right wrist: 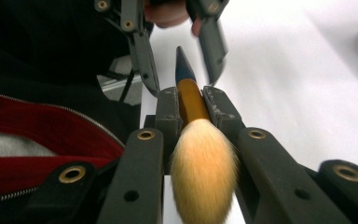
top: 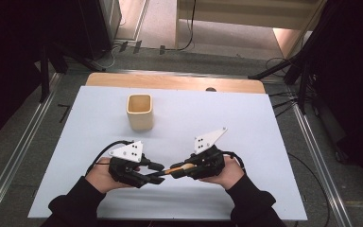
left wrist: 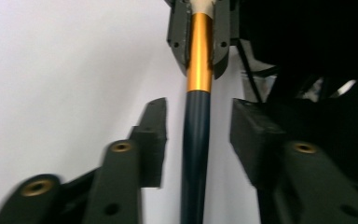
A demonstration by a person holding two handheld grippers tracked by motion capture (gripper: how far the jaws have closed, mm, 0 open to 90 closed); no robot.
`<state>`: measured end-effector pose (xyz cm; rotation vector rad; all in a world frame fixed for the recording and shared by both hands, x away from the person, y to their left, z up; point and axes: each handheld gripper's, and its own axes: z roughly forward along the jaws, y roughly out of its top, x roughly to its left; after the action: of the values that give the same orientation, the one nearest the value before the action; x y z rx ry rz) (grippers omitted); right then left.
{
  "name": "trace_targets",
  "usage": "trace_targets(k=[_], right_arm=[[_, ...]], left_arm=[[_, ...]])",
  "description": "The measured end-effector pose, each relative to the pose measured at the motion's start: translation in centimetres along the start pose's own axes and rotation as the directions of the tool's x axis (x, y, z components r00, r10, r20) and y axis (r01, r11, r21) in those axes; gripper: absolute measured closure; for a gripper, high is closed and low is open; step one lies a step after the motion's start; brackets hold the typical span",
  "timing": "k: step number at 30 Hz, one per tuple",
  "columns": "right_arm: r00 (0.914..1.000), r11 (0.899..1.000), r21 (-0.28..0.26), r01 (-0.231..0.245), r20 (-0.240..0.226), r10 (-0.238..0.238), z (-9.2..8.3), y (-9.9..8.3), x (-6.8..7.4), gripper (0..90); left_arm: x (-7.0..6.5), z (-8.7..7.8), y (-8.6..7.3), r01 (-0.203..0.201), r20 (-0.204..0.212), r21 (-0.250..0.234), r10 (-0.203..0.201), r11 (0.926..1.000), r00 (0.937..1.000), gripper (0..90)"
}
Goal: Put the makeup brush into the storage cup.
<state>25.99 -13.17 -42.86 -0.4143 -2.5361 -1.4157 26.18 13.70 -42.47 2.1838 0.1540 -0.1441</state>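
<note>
both tongs meet at six o'clock on the worktop (top: 246, 113). right tongs (right wrist: 191, 105) are clamped on the gold ferrule of the makeup brush (right wrist: 193, 140); left tongs (left wrist: 198, 135) stand parted round its dark handle, pads clear of it. cream cup (top: 139, 111) stands at eleven o'clock, well apart. risk: held by one grip only, the smooth ferrule may slide or pivot, dropping the brush. no brand, label or writing can be read.
</note>
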Motion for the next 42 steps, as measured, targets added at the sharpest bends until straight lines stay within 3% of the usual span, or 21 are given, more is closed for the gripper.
trace_targets(k=[1, 2, 7, 9, 13, 18, 22, 24, 30, 33, 38, 39, 42], right_arm=[[0.9999, 1.000, 0.028, 0.008, 0.013, -0.008, 0.0, 0.1, 0.1, 78.4], [0.9999, 1.000, 0.028, 0.008, 0.013, -0.008, 0.0, 0.1, 0.1, 78.4], [0.9963, 0.989, 0.144, 0.034, 0.073, -0.044, 0.2, 0.7, 0.6, 78.3], [0.9964, 0.987, 0.156, 0.027, 0.075, -0.039, 0.2, 0.8, 0.7, 78.3], [0.9965, 0.983, 0.182, 0.032, 0.069, -0.046, 0.6, 1.4, 0.8, 78.2], [0.9974, 0.977, 0.210, 0.019, 0.064, -0.033, 1.0, 1.5, 0.9, 78.2], [0.9988, 0.980, 0.200, 0.018, 0.040, -0.027, 1.3, 1.5, 0.7, 78.2], [0.9987, 0.980, 0.196, 0.025, 0.039, -0.033, 1.4, 1.6, 0.6, 78.2], [0.9996, 0.984, 0.176, 0.011, 0.024, -0.015, 1.2, 1.5, 0.4, 77.6], [0.9998, 0.985, 0.171, -0.001, 0.022, -0.002, 1.1, 1.5, 0.3, 77.1], [1.0000, 0.991, 0.130, 0.009, 0.000, -0.009, 0.7, 1.6, 0.3, 65.0], [0.9997, 0.995, 0.098, 0.023, 0.010, -0.024, 0.5, 1.5, 0.2, 57.0], [0.9978, 0.999, 0.026, 0.042, 0.050, -0.043, -0.2, 1.3, 0.2, 49.1]], left_arm=[[0.0, 0.0, 0.0, 0.012, -0.012, 0.035, -0.012, 0.9993, 0.9999, 51.6], [0.0, 0.0, 0.0, 0.012, -0.012, 0.035, -0.012, 0.9993, 0.9999, 50.4], [0.0, 0.6, 0.1, 0.030, -0.014, 0.115, -0.029, 0.9929, 0.9995, 49.3], [0.0, 0.9, 0.2, 0.032, -0.014, 0.122, -0.031, 0.9920, 0.9994, 49.4], [-0.2, 2.0, 0.5, 0.026, -0.015, 0.187, -0.024, 0.9820, 0.9996, 55.0], [-0.4, 2.6, 0.5, 0.016, -0.014, 0.211, -0.014, 0.9774, 0.9998, 61.3], [-0.4, 2.8, 0.6, 0.013, -0.014, 0.212, -0.010, 0.9772, 0.9998, 68.5], [-0.5, 2.7, 0.6, 0.007, -0.006, 0.213, -0.006, 0.9771, 1.0000, 76.5], [-0.7, 2.5, 0.6, -0.033, -0.012, 0.196, 0.036, 0.9800, 0.9993, 78.9], [-0.8, 2.5, 0.7, -0.033, -0.006, 0.190, 0.035, 0.9813, 0.9994, 79.1], [-0.7, 2.2, 0.7, -0.028, 0.007, 0.178, 0.027, 0.9836, 0.9996, 79.3], [-0.5, 2.0, 0.7, -0.011, 0.006, 0.158, 0.010, 0.9874, 0.9999, 79.3], [-0.4, 1.7, 0.6, 0.001, -0.004, 0.139, -0.001, 0.9903, 1.0000, 79.3]])
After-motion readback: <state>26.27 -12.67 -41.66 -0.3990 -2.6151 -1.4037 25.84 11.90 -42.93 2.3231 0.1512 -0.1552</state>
